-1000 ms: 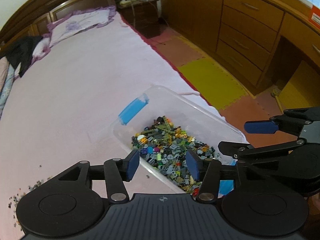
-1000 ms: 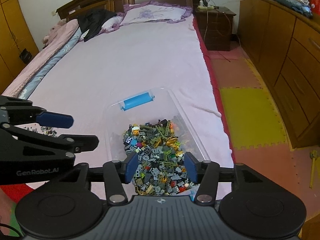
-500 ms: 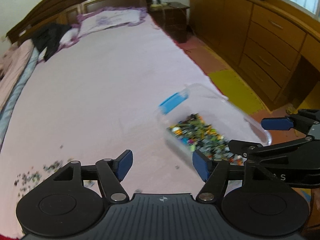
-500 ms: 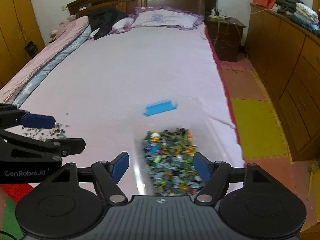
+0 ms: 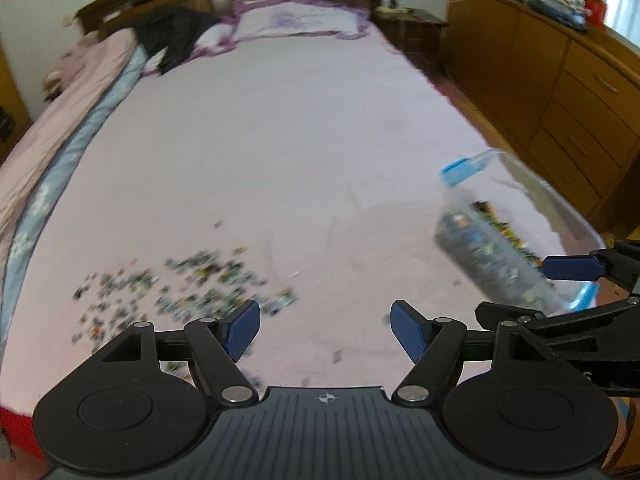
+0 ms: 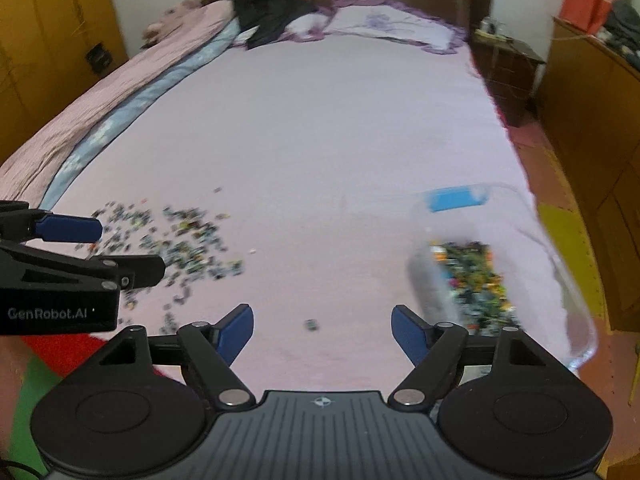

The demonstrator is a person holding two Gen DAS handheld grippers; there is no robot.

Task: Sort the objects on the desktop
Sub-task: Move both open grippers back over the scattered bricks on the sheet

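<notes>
So, both grippers are held over a pink bed sheet (image 5: 280, 128) with nothing between the fingers. The left gripper (image 5: 325, 326) is spread wide, and the right gripper (image 6: 322, 329) is spread wide too. A scatter of small toy bricks (image 6: 176, 236) is seen loose on the sheet, off to the left. A clear plastic bin (image 6: 572, 288) with a blue handle (image 6: 454, 199) is parked near the bed's right edge, part-filled with more bricks. Everything's pretty blurred, so single pieces can't be made out.
</notes>
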